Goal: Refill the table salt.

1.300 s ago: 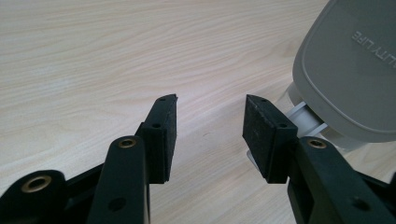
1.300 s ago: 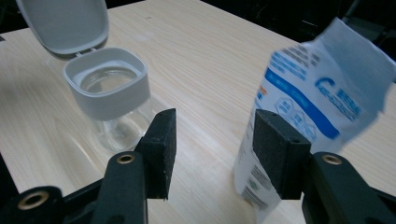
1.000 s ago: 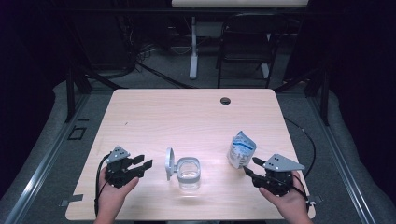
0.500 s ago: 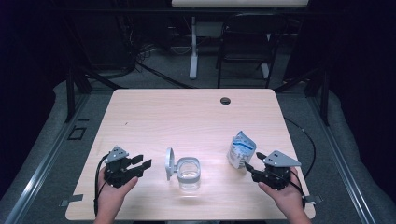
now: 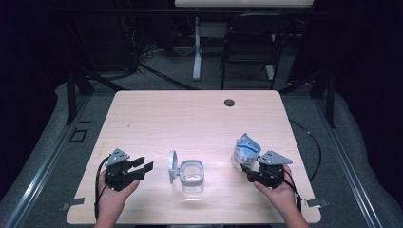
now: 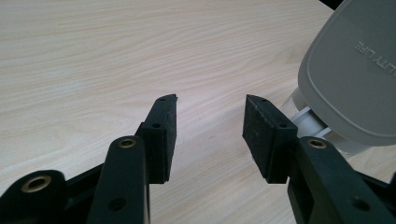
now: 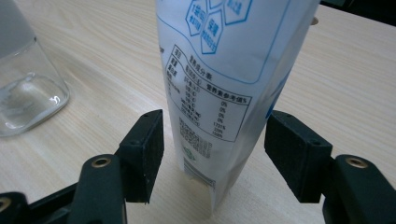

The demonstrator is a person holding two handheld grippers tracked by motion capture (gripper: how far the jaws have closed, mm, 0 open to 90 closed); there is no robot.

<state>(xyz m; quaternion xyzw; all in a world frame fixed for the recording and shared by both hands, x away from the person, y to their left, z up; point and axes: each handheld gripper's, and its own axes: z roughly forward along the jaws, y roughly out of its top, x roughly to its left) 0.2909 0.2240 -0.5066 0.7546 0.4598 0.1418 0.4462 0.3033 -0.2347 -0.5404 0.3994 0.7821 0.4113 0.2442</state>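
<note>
Standing pouch between spread jaws

Standing upright near the table's (image 5: pixel 199 114) right front edge, the white-and-blue pouch (image 7: pixel 224 88) is sitting between the right gripper's (image 7: pixel 212 140) just-opened, untouching jaws. Leftward, the glass jar (image 5: pixel 192 175) is standing, lid (image 5: pixel 172 166) alongside. The left gripper (image 6: pixel 210 121) is hovering spread, empty.

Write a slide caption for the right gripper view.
Right hand-held gripper open astride an upright white-and-blue pouch, pads clear of it; clear glass jar off to the side on the wooden table.
</note>
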